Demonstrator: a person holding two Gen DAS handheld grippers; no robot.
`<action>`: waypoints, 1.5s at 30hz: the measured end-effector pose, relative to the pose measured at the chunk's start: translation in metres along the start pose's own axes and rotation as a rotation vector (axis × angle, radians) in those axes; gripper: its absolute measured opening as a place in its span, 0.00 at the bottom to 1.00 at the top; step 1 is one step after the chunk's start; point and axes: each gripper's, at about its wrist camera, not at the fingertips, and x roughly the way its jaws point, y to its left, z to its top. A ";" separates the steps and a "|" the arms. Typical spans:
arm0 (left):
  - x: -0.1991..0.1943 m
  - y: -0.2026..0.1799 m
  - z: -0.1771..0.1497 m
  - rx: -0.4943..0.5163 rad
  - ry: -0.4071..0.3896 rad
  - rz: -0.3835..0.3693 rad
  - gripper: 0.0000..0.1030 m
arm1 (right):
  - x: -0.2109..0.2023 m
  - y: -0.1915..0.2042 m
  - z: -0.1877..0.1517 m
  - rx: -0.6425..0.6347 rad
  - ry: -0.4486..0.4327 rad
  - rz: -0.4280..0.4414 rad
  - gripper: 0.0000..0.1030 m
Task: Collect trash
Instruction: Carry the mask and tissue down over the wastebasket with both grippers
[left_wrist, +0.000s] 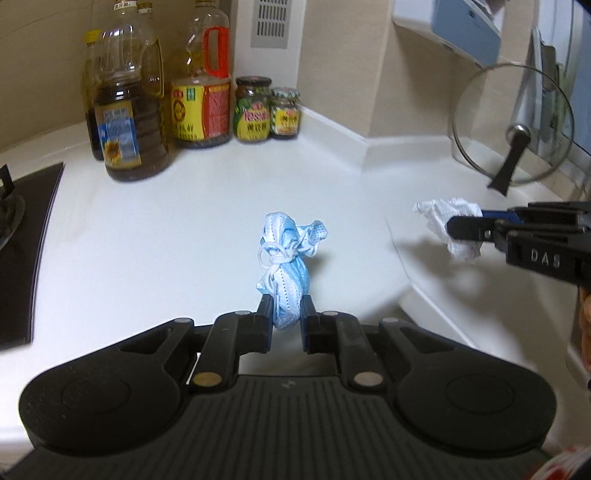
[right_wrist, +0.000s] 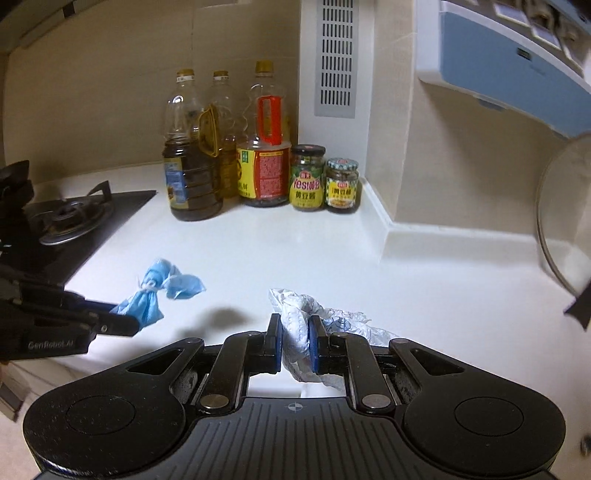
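Holding trash in both tools above the white countertop (left_wrist: 155, 229): the left gripper (left_wrist: 287, 301) has its jaws nearly closed on a balled-up blue face mask (left_wrist: 286, 254), ear loops knotted round it, lifted off the surface w/ its shadow below in the right wrist view. The right gripper (right_wrist: 295, 325) is pinched tight on a crumpled white tissue (right_wrist: 295, 332), also held up in the air. The two grippers sit side by side, apart. Back in the corner stand oil bottles (right_wrist: 192, 177) & two sauce jars (right_wrist: 308, 177). Gas stove (right_wrist: 66, 221) on the left, glass pot lid (left_wrist: 513, 122) propped vs. the wall on the right.
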 end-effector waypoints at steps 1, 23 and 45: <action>-0.003 -0.002 -0.005 0.000 0.007 -0.005 0.12 | -0.007 0.001 -0.005 0.010 0.001 0.000 0.14; -0.019 0.013 -0.116 0.082 0.209 -0.199 0.12 | -0.071 0.103 -0.100 0.285 0.129 -0.039 0.14; 0.038 0.006 -0.171 0.005 0.396 -0.155 0.12 | -0.010 0.102 -0.188 0.009 0.330 0.068 0.14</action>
